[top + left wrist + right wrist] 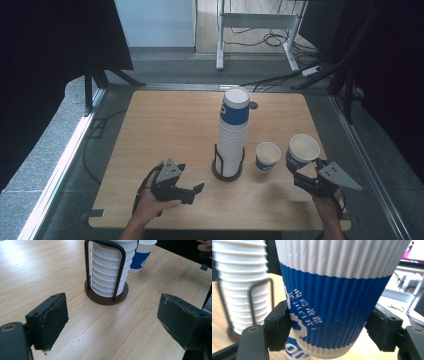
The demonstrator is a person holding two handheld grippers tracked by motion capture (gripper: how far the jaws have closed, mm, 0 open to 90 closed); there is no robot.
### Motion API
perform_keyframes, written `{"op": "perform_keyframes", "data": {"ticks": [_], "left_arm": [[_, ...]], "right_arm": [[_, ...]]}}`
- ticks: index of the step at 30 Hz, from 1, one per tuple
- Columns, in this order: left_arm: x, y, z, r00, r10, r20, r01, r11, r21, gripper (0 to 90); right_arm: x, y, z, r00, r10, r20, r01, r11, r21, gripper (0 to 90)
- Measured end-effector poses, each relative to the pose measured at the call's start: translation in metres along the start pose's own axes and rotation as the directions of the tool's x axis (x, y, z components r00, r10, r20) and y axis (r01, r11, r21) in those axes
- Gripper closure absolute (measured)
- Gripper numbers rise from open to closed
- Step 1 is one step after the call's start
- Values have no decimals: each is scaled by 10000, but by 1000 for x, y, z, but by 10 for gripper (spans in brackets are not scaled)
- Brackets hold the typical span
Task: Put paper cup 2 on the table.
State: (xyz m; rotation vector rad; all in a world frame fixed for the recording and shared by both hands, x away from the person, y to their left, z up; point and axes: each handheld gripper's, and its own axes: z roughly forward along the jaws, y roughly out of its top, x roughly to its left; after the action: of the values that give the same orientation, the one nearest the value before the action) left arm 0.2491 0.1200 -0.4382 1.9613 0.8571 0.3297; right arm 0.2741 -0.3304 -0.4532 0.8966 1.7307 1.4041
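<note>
A tall stack of white ribbed paper cups (233,135), topped by a blue-banded one, stands in a black wire holder with a round dark base (100,297) at the table's middle. Just right of it a single blue-and-white cup (267,156) stands upright on the wood. My right gripper (301,174) is shut on another blue-and-white cup (337,302), held upright above the table near the right edge, with the pads (278,325) pressing on its lower half. My left gripper (112,322) is open and holds nothing, low over the table in front of the holder and pointing at it.
The wooden table (165,130) has rounded corners, and its front edge lies close to both hands. Beyond the far edge are white desk legs (220,45) and floor cables (280,77). Dark curtains (50,45) hang at both sides.
</note>
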Motion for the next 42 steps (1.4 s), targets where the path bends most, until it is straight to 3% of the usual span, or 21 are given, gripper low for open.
{"op": "perform_keyframes", "data": {"ticks": [7,14,19,26,33,36,38,42], "left_arm": [[0,-1,1,10000,29,-30,-28,10000,84,97],[-2,-1,4,10000,81,26,-82,9997,211,97],[-3,-1,5,9999,135,36,-136,9996,266,97],[-3,-2,4,9998,170,58,-172,9994,301,98],[-3,-2,5,9999,137,81,-140,9994,328,97],[-3,-2,4,9999,93,144,-97,9996,280,97],[-2,-2,4,9999,90,146,-94,9996,271,98],[-2,-2,4,9999,83,106,-86,9995,300,98]], "right_arm": [[-13,-17,8,9979,290,577,-325,9976,616,274],[-23,-34,17,9944,509,926,-644,9867,1490,274],[-25,-41,26,9932,589,1008,-795,9737,2135,274],[-26,-50,40,9935,477,1035,-777,9478,3094,274],[-26,-56,45,9936,452,1030,-810,9232,3757,273],[-25,-56,46,9943,422,978,-772,9179,3892,272],[-25,-56,48,9946,350,978,-731,9045,4201,271],[-24,-56,49,9950,291,959,-679,8998,4311,270]]}}
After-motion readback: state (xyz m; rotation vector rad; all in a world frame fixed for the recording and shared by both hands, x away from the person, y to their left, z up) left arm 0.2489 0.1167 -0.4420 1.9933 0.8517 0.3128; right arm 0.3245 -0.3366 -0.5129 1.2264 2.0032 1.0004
